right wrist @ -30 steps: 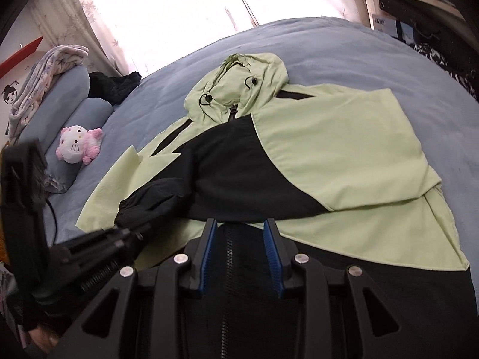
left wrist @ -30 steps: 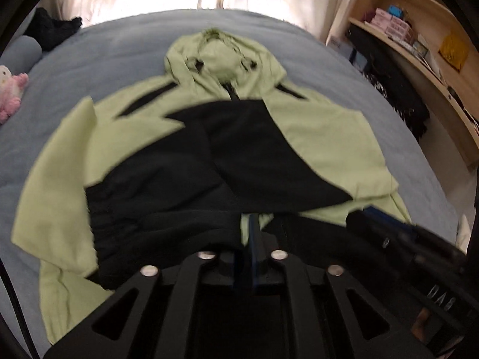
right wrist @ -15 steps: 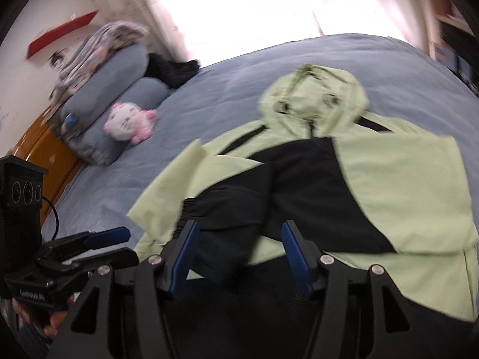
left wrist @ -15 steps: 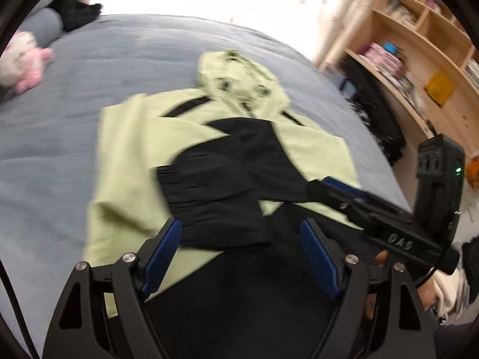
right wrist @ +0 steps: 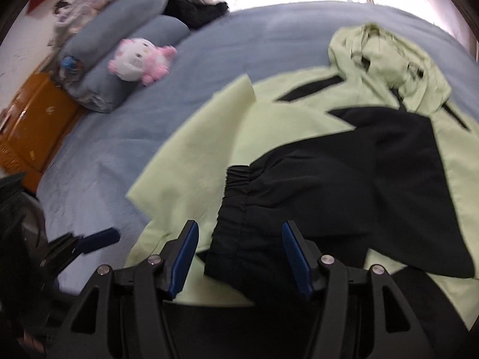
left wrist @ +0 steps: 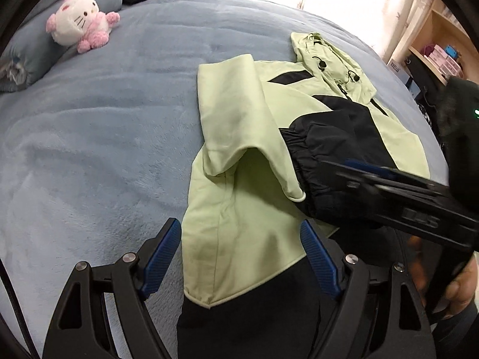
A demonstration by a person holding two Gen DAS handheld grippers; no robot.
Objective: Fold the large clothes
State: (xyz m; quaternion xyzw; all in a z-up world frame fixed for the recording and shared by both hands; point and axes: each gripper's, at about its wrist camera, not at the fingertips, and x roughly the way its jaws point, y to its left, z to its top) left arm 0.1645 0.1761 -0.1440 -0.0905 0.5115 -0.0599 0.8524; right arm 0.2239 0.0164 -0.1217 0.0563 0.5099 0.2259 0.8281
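Since a second ago both grippers have let go and backed off: then the jaws were nearly closed at the jacket's near hem, now both are gaping wide with nothing between them, and the views have swung left.

The jacket (left wrist: 239,137) is lying flat on the bed (left wrist: 98,137), hood (left wrist: 326,56) at the far end, black hem near. The black-cuffed sleeve (right wrist: 299,185) is lying folded across the chest. The left green sleeve (left wrist: 236,113) is doubled over along the left edge, with a loose puckered fold partway down.

The left gripper (left wrist: 241,257) is hovering over the near left green panel. The right gripper (right wrist: 239,254) is hovering just above the black cuff, not touching as far as I can tell.

Judgement: sleeves are in, so the next step is probably the lengthwise or hem-to-hood fold. To do it cleanly:
- flatten that pucker first
- pinch both near corners of the hem, through all layers
- lift level and carry toward the hood so the sleeves aren't sliding out

A plush cat (left wrist: 80,21) is sitting far left against the pillows (right wrist: 119,48), well apart from the jacket.
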